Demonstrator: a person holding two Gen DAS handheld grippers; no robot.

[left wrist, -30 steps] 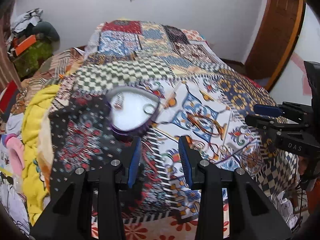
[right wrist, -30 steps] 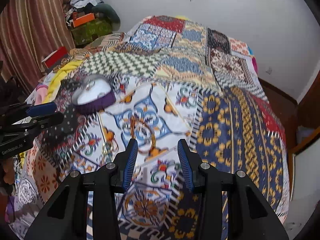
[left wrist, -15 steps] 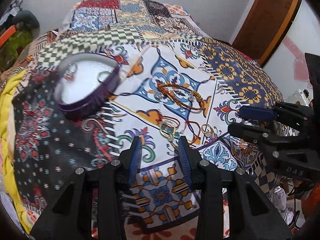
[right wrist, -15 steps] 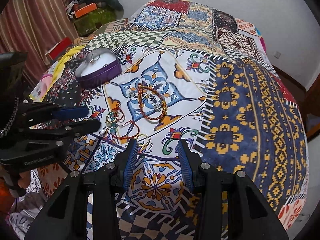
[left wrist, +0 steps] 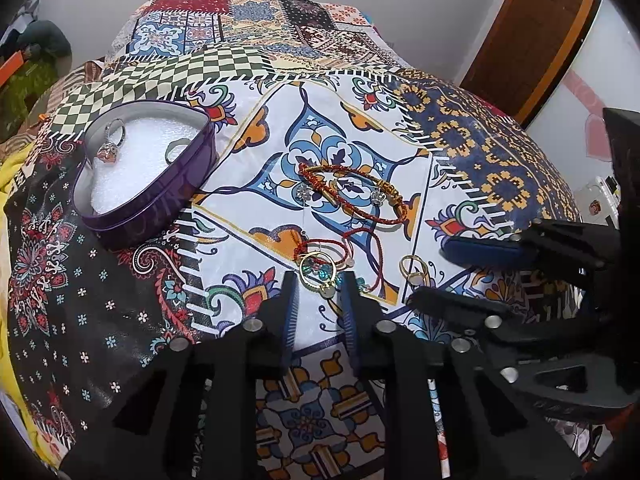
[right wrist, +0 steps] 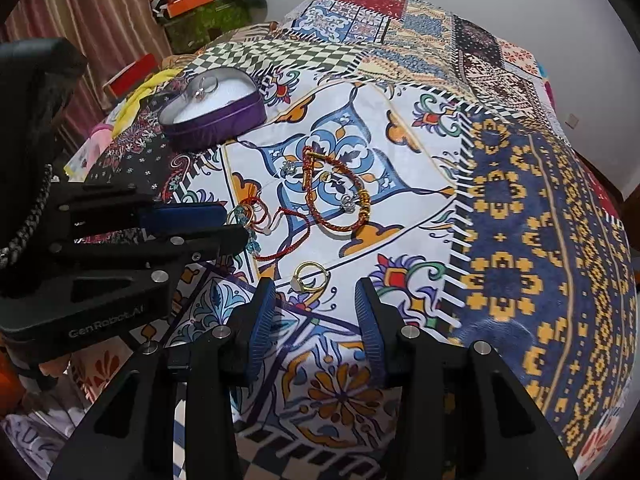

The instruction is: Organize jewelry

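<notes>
Fingers of the left gripper (left wrist: 318,286) stood narrowly parted around a thin gold ring with blue stones (left wrist: 316,271), well clear of the purple heart-shaped tin (left wrist: 160,196); light, slippery, best pinched across its band. Right gripper (right wrist: 316,300) gaped wide, empty.

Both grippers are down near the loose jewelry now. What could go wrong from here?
1. The gold ring ahead of the left gripper lies tangled with a red cord bracelet, so lifting one may drag the other.
2. The right gripper and left gripper work close together and could collide.
3. The second gold ring lies flat on the soft bedspread and may slip from the fingers.
</notes>
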